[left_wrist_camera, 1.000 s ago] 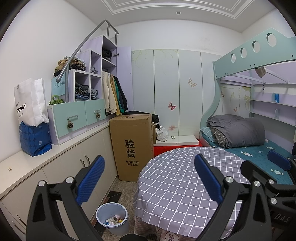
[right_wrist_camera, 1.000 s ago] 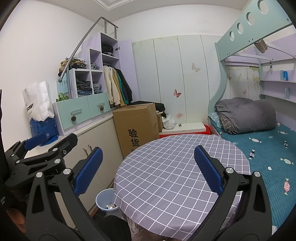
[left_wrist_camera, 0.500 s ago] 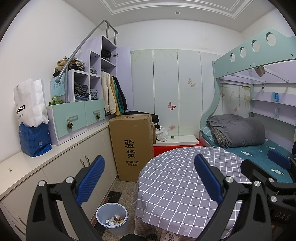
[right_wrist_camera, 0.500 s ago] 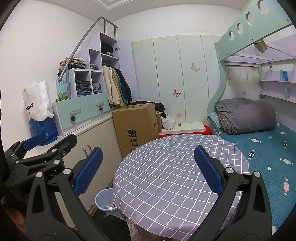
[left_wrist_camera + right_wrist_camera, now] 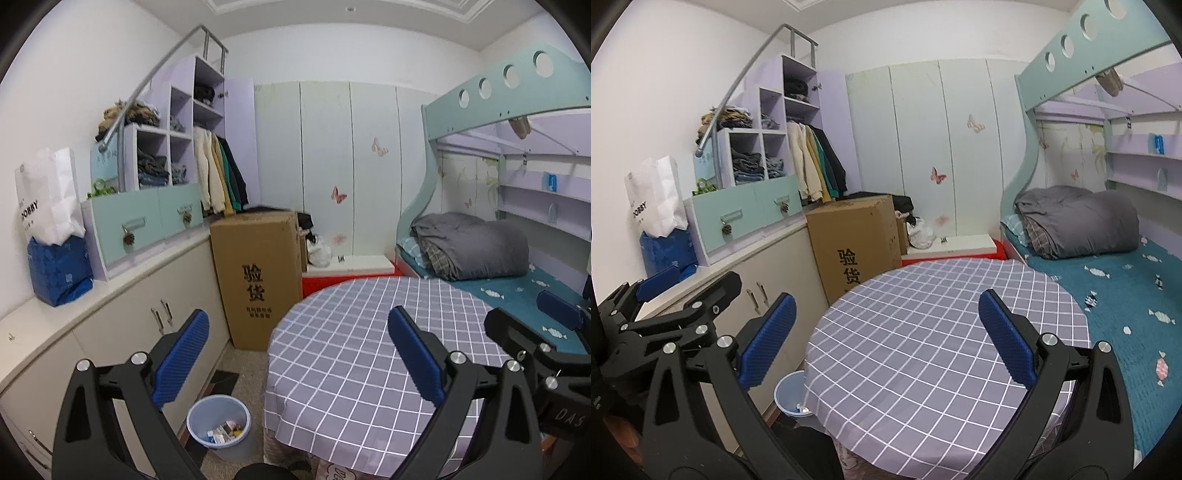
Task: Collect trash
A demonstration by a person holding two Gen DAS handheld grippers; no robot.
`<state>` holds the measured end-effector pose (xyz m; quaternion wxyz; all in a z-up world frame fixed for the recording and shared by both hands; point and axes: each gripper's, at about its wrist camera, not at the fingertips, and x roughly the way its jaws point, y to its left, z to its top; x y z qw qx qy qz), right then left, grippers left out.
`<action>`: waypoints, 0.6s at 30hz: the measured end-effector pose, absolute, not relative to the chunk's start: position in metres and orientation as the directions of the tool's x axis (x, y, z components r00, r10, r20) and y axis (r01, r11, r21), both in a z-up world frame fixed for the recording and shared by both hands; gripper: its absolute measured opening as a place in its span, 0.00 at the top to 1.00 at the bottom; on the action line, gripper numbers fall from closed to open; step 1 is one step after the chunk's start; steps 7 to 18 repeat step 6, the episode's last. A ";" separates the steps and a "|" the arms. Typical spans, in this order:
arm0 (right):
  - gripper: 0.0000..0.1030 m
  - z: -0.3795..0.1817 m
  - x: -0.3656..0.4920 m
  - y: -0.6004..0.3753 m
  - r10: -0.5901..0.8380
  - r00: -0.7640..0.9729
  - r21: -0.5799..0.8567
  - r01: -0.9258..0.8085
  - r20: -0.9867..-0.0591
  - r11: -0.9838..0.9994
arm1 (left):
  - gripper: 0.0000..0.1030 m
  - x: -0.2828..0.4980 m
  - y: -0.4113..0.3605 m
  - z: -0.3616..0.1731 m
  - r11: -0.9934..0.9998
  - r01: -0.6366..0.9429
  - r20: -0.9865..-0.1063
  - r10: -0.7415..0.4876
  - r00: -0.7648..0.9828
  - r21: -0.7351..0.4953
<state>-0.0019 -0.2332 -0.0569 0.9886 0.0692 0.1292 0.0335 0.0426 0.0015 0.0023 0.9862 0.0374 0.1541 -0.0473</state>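
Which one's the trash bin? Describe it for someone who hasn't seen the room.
Start at the round table with the purple checked cloth. On the floor to its left, by the white cabinets, stands the bin: a small, round, pale blue, open-topped bucket with scraps inside.

**Both grippers wide, held level**

My left gripper (image 5: pixel 297 356) has its blue-padded fingers (image 5: pixel 181 356) spread wide, holding nothing. My right gripper (image 5: pixel 886 336) matches it, spread and empty. They sit side by side, pointing forward.

Both wrist views face the checked round table (image 5: pixel 354 343) (image 5: pixel 923 339), side by side.
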 end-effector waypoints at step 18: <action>0.06 -0.076 0.036 -0.252 0.060 0.942 0.161 -0.007 -0.329 0.987 | 0.07 0.090 -0.008 -0.029 0.989 0.117 -0.416 -0.071 0.907 0.087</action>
